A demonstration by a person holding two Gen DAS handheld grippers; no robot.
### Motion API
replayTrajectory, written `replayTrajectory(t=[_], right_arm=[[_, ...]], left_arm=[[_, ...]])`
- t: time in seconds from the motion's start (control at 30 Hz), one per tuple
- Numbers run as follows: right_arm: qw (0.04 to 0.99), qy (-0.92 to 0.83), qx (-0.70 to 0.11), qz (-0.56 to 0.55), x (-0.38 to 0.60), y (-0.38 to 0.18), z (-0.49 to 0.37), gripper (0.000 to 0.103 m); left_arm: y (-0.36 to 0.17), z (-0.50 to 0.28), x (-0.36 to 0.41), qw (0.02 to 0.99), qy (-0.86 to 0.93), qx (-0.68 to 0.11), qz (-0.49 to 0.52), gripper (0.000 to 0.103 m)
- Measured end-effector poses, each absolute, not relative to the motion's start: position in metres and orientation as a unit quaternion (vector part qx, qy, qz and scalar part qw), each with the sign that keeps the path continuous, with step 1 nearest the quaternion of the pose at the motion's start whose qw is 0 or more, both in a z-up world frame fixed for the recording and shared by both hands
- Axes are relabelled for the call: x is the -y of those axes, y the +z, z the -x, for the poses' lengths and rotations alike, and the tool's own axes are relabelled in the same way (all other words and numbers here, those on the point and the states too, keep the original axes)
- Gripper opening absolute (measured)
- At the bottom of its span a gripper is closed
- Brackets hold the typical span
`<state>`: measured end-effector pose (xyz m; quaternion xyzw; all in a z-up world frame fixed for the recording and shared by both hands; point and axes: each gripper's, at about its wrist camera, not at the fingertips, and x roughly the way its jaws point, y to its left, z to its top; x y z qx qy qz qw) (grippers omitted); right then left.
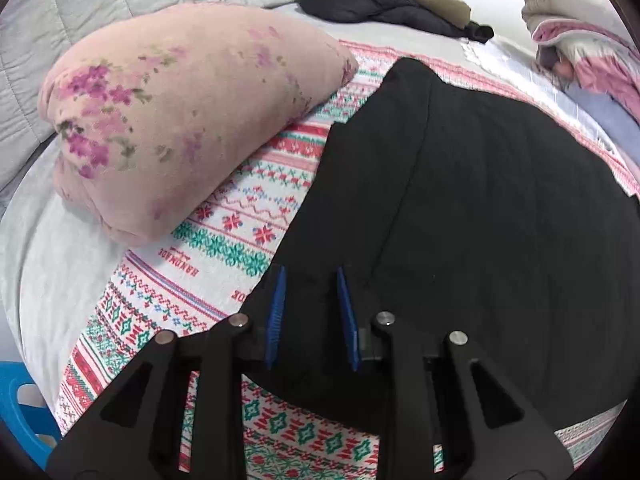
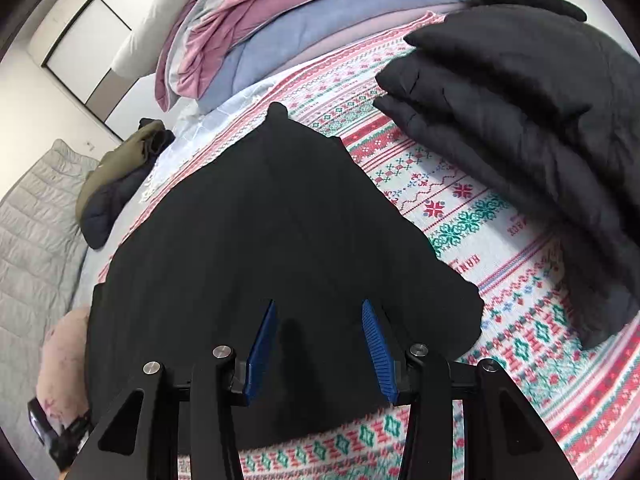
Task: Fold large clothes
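A large black garment (image 1: 480, 208) lies flat on a patterned red, green and white blanket (image 1: 224, 232); it also shows in the right wrist view (image 2: 260, 220). My left gripper (image 1: 310, 276) is open, its blue pads just above the garment's near left edge. My right gripper (image 2: 320, 308) is open, its pads spread above the garment's near right part. Neither holds cloth.
A pink floral folded quilt (image 1: 172, 120) sits left of the garment. A folded black puffy coat (image 2: 540, 128) lies at the right. Pink and blue bedding (image 2: 260, 32) is piled at the far side. An olive and navy jacket (image 1: 384, 4) lies far back. A blue basket (image 1: 20, 412) is lower left.
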<state>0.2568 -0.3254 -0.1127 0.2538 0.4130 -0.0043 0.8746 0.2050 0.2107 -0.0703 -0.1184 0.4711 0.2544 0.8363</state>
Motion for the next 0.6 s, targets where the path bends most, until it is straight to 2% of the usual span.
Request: replayTrajectory(t=[0.13,0.37,0.53,0.57,0.6], right_arm=[[0.885,-0.004,-0.421,-0.199,0.320,-0.125,-0.276,0.044],[0.892,0.004,-0.409,-0.195,0.324,-0.135,-0.288,0.043],[0.905,-0.026,-0.388,-0.173,0.317,-0.097,-0.256,0.045],[0.912,-0.016,-0.369,-0.178,0.318,-0.087,-0.241,0.051],[0.919,0.003,-0.348,-0.186,0.316,-0.077,-0.224,0.062]], left_arm=[[-0.078,-0.202,-0.220,0.826,0.249,-0.481,0.153,0.028],[-0.079,-0.207,-0.207,0.820,0.277,-0.487,0.122,0.028],[-0.057,-0.204,-0.193,0.826,0.291,-0.473,0.093,0.028],[-0.052,-0.202,-0.192,0.830,0.287,-0.469,0.098,0.028],[-0.046,-0.199,-0.188,0.834,0.281,-0.463,0.106,0.028]])
